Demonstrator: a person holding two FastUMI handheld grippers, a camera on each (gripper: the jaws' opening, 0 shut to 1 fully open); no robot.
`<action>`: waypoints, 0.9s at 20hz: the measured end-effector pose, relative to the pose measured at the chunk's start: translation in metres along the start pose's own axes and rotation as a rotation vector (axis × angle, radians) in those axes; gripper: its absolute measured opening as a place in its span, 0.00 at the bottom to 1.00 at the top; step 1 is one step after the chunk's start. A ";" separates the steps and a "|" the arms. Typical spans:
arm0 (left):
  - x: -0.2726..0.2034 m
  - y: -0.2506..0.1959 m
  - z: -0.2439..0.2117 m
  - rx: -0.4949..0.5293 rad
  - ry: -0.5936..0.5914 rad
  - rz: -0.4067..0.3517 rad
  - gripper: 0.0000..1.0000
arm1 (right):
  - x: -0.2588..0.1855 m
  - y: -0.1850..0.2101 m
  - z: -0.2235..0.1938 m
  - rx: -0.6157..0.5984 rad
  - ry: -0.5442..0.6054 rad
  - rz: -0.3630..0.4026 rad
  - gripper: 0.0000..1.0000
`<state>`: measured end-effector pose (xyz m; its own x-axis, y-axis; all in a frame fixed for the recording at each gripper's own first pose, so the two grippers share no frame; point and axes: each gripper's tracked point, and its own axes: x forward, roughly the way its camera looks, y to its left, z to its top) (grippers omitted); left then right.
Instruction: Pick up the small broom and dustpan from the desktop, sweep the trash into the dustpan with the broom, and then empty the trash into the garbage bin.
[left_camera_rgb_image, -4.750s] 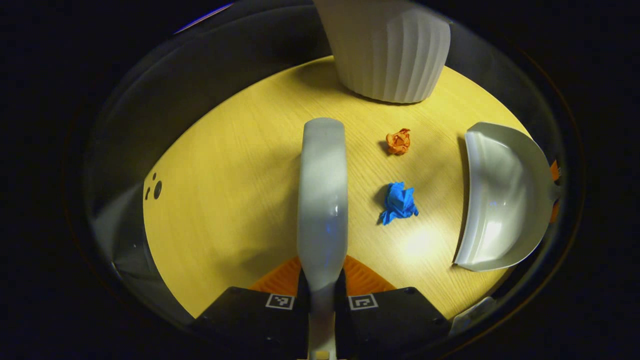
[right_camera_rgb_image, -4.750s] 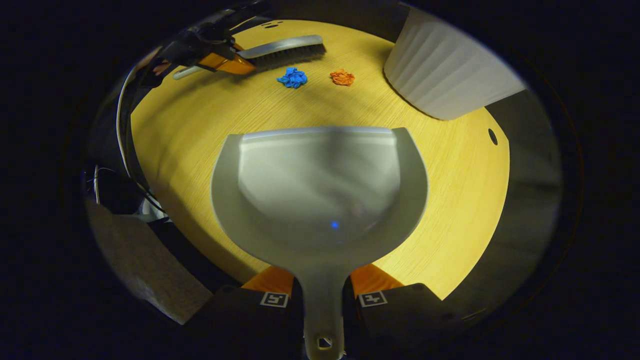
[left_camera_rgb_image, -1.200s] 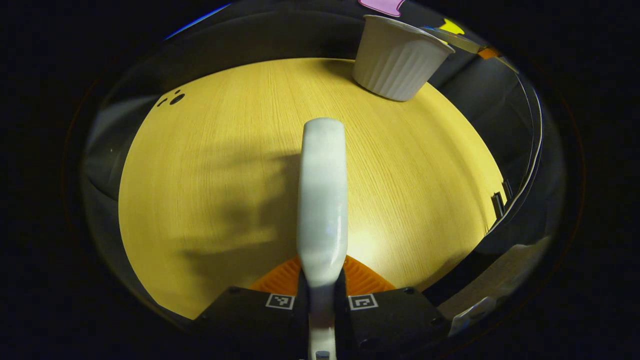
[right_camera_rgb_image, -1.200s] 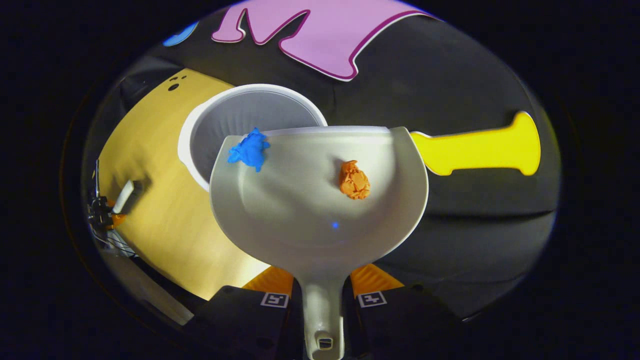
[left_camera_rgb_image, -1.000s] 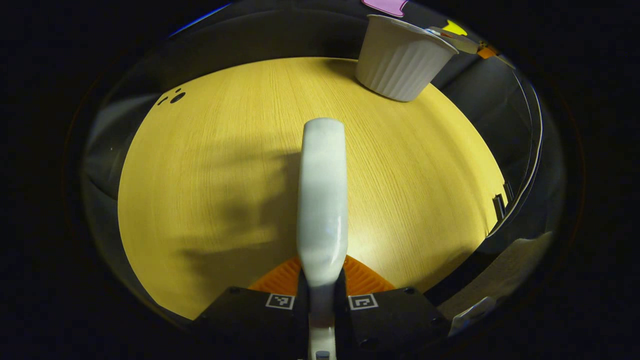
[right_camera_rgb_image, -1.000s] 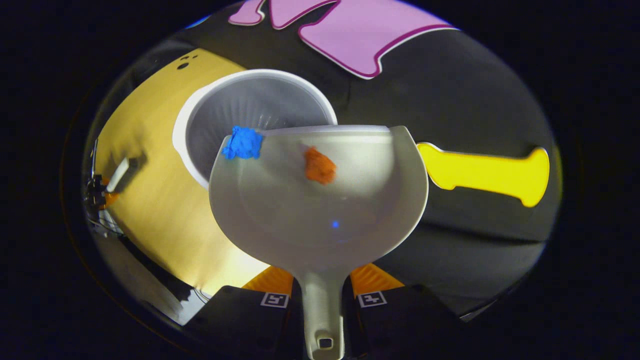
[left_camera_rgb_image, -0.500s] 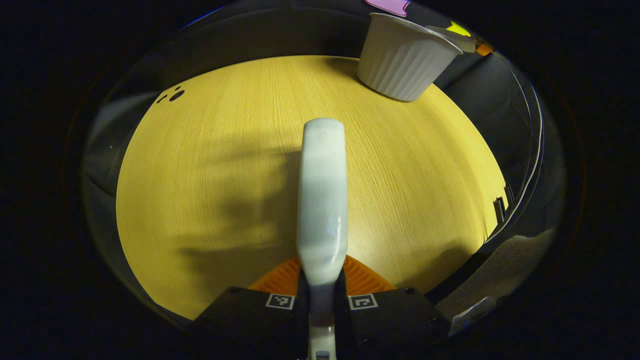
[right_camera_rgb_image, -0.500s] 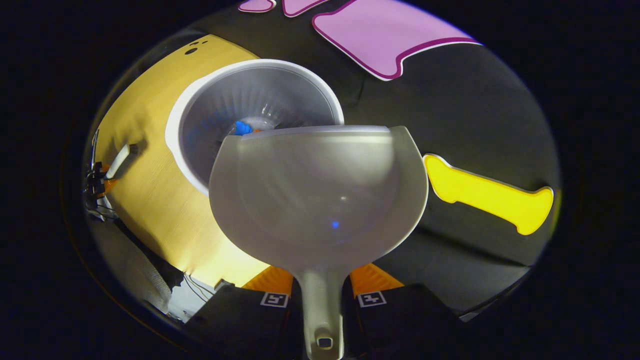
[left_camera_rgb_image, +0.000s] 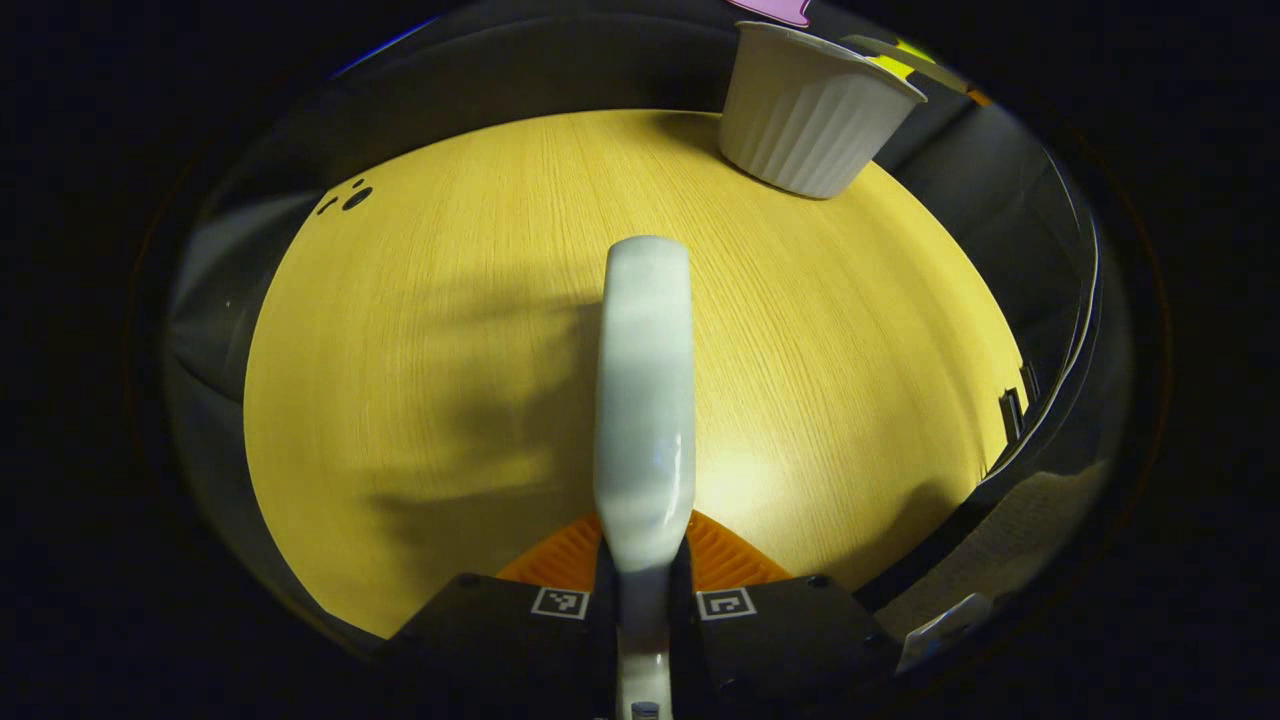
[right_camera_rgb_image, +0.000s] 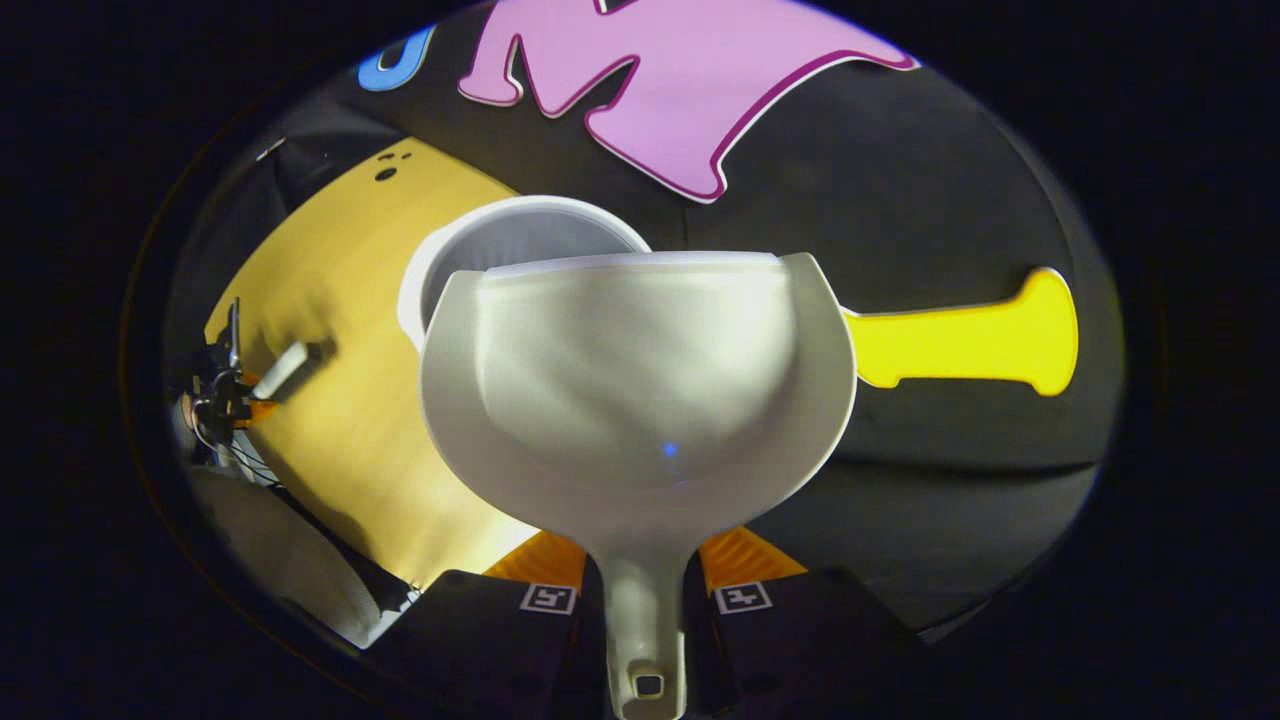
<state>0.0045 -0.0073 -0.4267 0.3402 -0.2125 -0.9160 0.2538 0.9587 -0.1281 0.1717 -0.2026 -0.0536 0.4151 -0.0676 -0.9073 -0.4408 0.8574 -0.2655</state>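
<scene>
My right tongs (right_camera_rgb_image: 645, 590) grip the emptied dustpan (right_camera_rgb_image: 640, 400) beside the garbage bin (right_camera_rgb_image: 520, 235) at 11 o'clock; left tongs (left_camera_rgb_image: 645, 590) clench the broom (left_camera_rgb_image: 645, 390); I judge dumping finished.

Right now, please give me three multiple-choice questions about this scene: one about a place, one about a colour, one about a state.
1. Where is the garbage bin?
A. on the desktop
B. on the floor
C. in a gripper

2. What colour is the dustpan?
A. red
B. white
C. green

3. What state is the dustpan in?
A. holding trash
B. empty
C. lying on the desktop

Answers: 1 A, its base rests on the wood; 2 B, its scoop shows white; 3 B, the scoop is bare, and the right gripper grips its handle.
</scene>
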 end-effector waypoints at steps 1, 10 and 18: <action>0.000 0.000 0.000 0.001 0.001 0.004 0.25 | -0.007 0.002 -0.005 0.016 -0.026 0.007 0.35; -0.001 0.004 0.000 0.035 0.001 0.052 0.25 | -0.037 0.087 -0.083 0.127 -0.151 0.120 0.35; -0.002 0.009 0.001 0.092 0.010 0.110 0.25 | 0.023 0.224 -0.153 0.129 -0.068 0.264 0.35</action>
<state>0.0070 0.0019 -0.4259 0.3618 -0.1043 -0.9264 0.2970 0.9548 0.0085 -0.0397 -0.0899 -0.1842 0.3539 0.1972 -0.9142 -0.4381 0.8986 0.0243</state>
